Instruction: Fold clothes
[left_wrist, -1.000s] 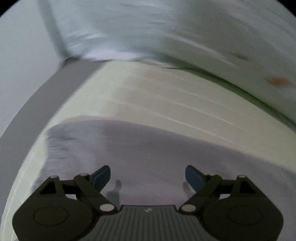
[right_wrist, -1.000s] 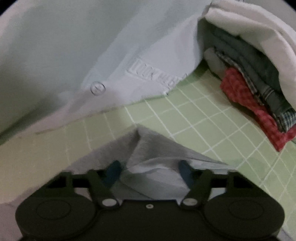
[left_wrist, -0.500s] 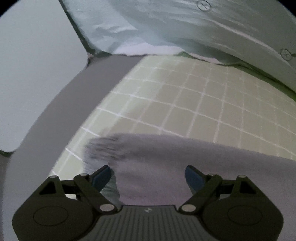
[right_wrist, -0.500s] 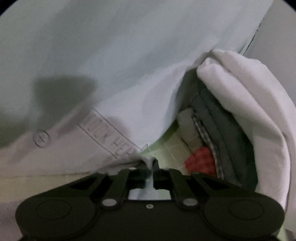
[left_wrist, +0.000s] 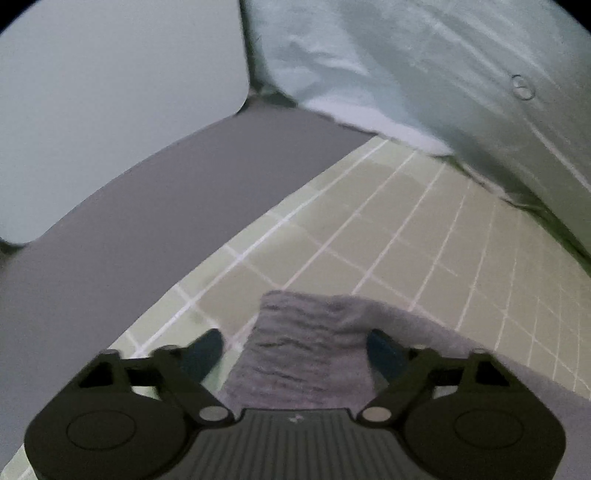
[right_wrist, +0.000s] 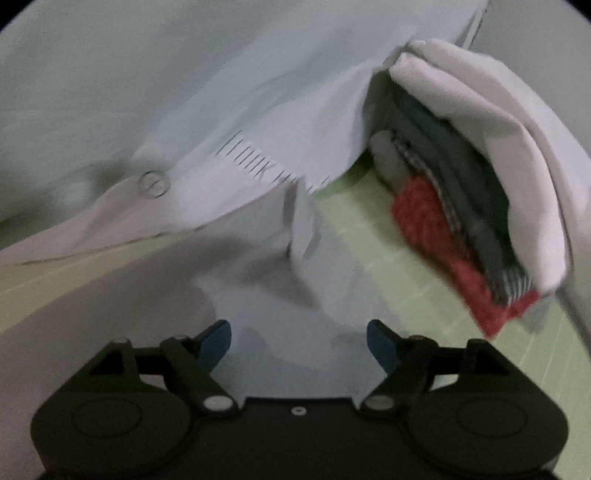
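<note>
left gripper (left_wrist: 295, 349) – black body, dark blue pads. between its fingers a grey ribbed cuff (left_wrist: 306, 343), heathered purple-grey. under and ahead of the tongs a pale green mat (left_wrist: 399, 236) with a white grid. left of the tongs a plain dark grey table (left_wrist: 155, 221). far ahead a pale mint-blue shirt (left_wrist: 388, 62) with a clear round button (left_wrist: 522, 86).

right gripper (right_wrist: 299, 343) – black, blue pads. light blue-white cloth (right_wrist: 288, 325) ahead of them, dark lettering on the shirt further ahead. ahead-right a clothes stack (right_wrist: 461, 192): white on top, dark grey, a small grey check, red check at the bottom.
</note>
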